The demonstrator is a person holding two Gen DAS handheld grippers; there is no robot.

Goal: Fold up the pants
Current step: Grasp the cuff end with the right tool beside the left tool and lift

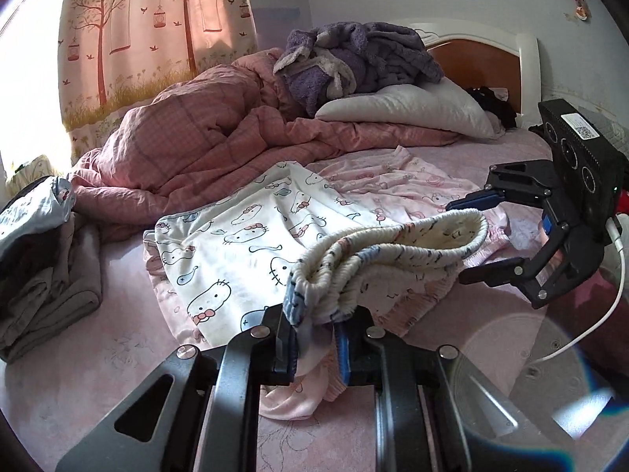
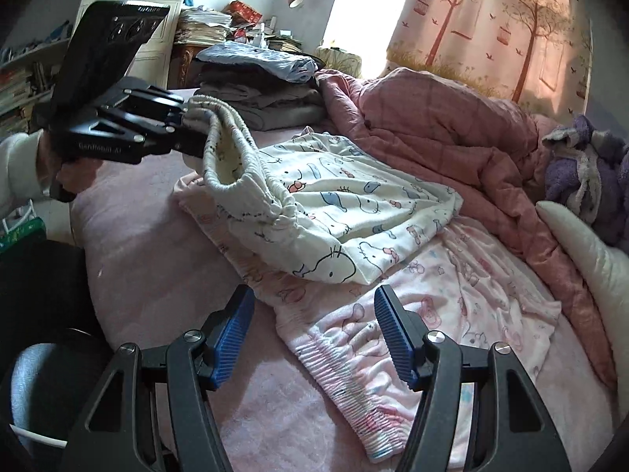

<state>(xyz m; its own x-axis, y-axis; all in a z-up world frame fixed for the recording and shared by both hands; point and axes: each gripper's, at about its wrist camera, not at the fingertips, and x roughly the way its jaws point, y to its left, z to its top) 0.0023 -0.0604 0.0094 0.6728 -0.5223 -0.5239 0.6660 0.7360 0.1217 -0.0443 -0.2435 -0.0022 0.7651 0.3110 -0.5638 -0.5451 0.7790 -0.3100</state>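
White pants with a cartoon-cat print (image 1: 236, 244) lie on the pink bed, on top of a pink printed pair (image 2: 444, 306). My left gripper (image 1: 314, 326) is shut on one end of the white pair's ribbed waistband (image 1: 393, 244) and holds it up off the bed. In the right wrist view the left gripper (image 2: 184, 118) sits at the upper left with the waistband (image 2: 236, 165) hanging from it as an open loop. My right gripper (image 2: 314, 318) is open, just above the elastic waistband of the pink pair, with nothing between its pads. In the left wrist view the right gripper (image 1: 456, 242) straddles the far end of the lifted waistband.
A crumpled pink quilt (image 1: 204, 133) fills the far side of the bed. Folded grey and blue clothes (image 2: 259, 82) are stacked at the foot end. A white pillow (image 1: 412, 106) and a purple fleece robe (image 1: 361, 55) lie by the headboard (image 1: 479, 63). A person's sleeve (image 2: 15, 173) is at the left edge.
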